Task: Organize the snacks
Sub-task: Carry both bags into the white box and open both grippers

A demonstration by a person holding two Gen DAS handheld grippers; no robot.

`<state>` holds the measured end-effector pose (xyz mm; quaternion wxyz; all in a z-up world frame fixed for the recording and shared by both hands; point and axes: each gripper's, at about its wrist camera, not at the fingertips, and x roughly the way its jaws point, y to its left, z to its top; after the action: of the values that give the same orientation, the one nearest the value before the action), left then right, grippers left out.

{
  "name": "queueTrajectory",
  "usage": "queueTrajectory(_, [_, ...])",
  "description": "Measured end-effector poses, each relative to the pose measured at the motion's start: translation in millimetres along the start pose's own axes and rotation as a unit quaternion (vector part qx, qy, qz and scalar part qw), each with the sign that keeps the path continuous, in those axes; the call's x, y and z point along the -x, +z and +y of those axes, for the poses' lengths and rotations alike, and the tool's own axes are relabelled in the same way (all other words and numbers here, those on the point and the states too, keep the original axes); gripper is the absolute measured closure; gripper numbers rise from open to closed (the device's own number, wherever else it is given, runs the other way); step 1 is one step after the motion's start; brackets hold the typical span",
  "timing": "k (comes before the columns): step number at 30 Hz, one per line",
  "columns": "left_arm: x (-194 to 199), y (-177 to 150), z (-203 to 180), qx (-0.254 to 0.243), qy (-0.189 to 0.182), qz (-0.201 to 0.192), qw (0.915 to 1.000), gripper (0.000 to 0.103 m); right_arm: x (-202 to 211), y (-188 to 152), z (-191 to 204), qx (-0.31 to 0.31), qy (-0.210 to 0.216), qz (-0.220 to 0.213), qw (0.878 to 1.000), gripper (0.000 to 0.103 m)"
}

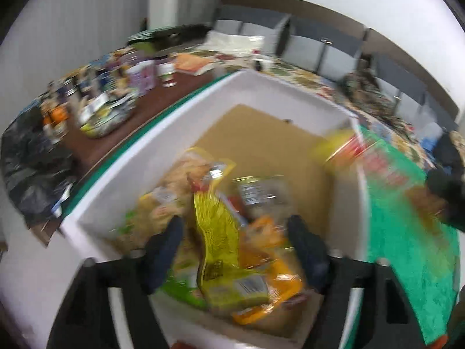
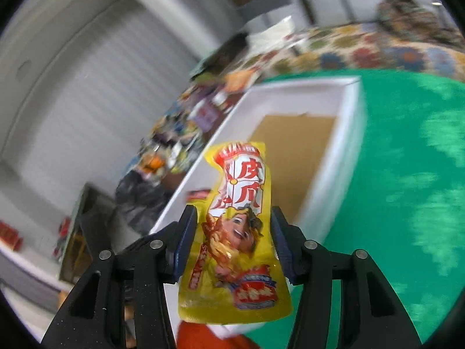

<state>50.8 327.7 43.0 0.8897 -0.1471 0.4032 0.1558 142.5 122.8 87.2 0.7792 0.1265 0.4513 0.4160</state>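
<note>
Right gripper (image 2: 234,226): we see its two blue-padded fingers (image 2: 186,232) flanking a yellow snack pouch (image 2: 232,241); the pouch fills the gap from pad to pad, yet we cannot tell whether the pads press on it.
Yellow snack pouch: it stands lengthwise between the right jaws, its top edge reaching past the fingertips toward the white box (image 2: 319,99).
Pouch label: we read large red characters 皮 and 爪 on a white panel, above a cartoon face; the smaller print at the bottom is too blurred to read.
Left gripper (image 1: 235,229): we see its dark fingers (image 1: 165,250) set wide apart, pressing on nothing.
Snack pile (image 1: 232,232): yellow, orange and green packets lie heaped in the near corner of the white box, below and between the spread left fingers; blur hides their labels.
White box: its brown cardboard floor (image 1: 255,145) is bare at the far end; the box sits on a green cloth (image 2: 407,174).
Far right of the left view: we make out a yellow-and-red packet blurred over the box's right wall.
Background: jars and packets (image 1: 116,87) crowd the brown table beyond the box.
</note>
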Motion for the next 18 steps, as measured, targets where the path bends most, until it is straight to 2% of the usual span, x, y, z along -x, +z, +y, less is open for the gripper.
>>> queueTrajectory(3, [3,-14,16,0.001,0.029,-0.005,0.9996,0.014,-38,-24,10,0.036,-0.028,0.041,0.998,0.041])
queueTrajectory(5, [5,-21,14,-0.007,0.045,-0.010,0.9989,0.009,-40,-33,2,0.041,-0.032,0.050,0.997,0.041])
queueTrajectory(7, [10,-24,6,-0.019,0.075,-0.020,0.9968,0.007,-26,-34,-8,0.060,-0.049,0.039,0.996,0.040])
queueTrajectory(10, [24,-24,-7,-0.040,0.121,-0.047,0.9908,0.006,-2,-28,-9,0.099,-0.088,0.008,0.991,0.032])
queueTrajectory(12, [38,-20,-15,-0.029,0.151,-0.068,0.9858,0.002,9,-26,-3,0.126,-0.118,-0.008,0.985,0.024])
queueTrajectory(13, [43,-19,-16,-0.018,0.163,-0.075,0.9836,0.000,12,-24,0,0.138,-0.136,-0.008,0.981,0.024])
queueTrajectory(15, [58,-18,-17,0.008,0.160,-0.100,0.9821,0.000,15,-23,5,0.158,-0.165,-0.002,0.974,0.024])
queueTrajectory(18, [66,-16,-12,0.026,0.130,-0.089,0.9871,0.000,17,-25,14,0.183,-0.198,-0.004,0.963,0.024])
